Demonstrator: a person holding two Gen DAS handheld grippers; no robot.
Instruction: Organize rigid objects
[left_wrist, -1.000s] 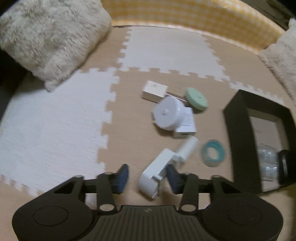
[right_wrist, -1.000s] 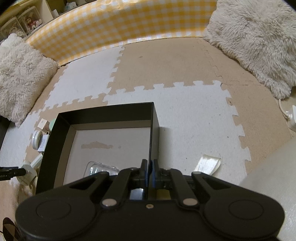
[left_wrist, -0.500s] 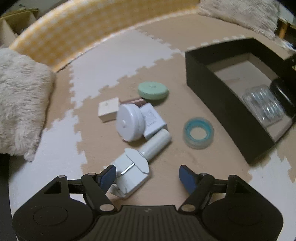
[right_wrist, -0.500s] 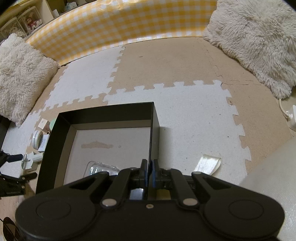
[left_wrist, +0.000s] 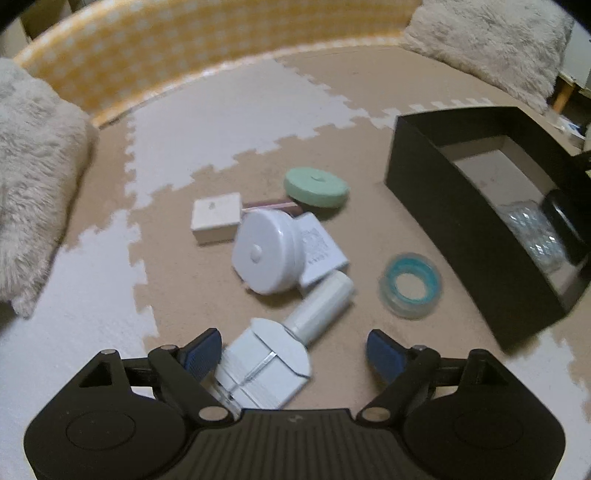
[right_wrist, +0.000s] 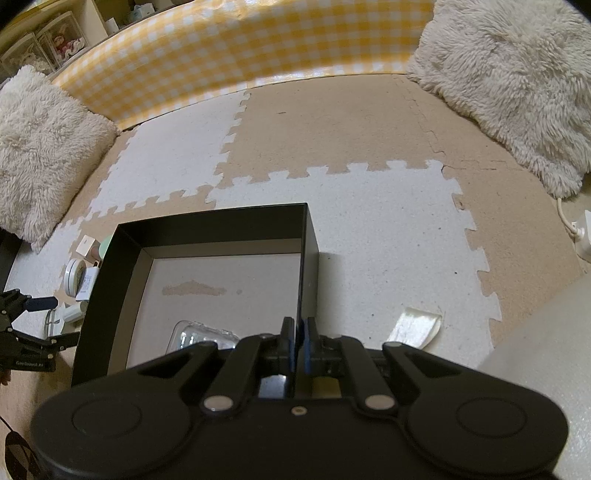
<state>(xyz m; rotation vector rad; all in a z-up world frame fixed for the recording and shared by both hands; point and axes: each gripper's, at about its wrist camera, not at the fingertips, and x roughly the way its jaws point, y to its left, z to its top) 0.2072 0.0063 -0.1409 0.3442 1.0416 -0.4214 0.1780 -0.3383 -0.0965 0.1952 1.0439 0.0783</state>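
My left gripper (left_wrist: 294, 353) is open wide, low over the mat, with a white boxy device with a cylinder end (left_wrist: 273, 360) lying between its fingers, close to the left pad. Beyond lie a white round case (left_wrist: 264, 254), a white leaflet box (left_wrist: 320, 249), a small white box (left_wrist: 216, 216), a green disc (left_wrist: 316, 186) and a blue tape ring (left_wrist: 410, 284). The black box (left_wrist: 454, 221) stands at the right with a clear plastic case (left_wrist: 532, 232) inside. My right gripper (right_wrist: 300, 341) is shut on the black box's right wall (right_wrist: 308, 266).
Fluffy cushions (right_wrist: 509, 81) (left_wrist: 33, 177) lie at both sides. A yellow checked bumper (right_wrist: 240, 55) runs along the back. A clear wrapper (right_wrist: 415, 326) lies right of the box. A white cable and plug (right_wrist: 576, 229) sit at the far right.
The left gripper opened wide and swung its view right, bringing the black box into view; the white device now lies between its fingers. The right gripper has not moved.
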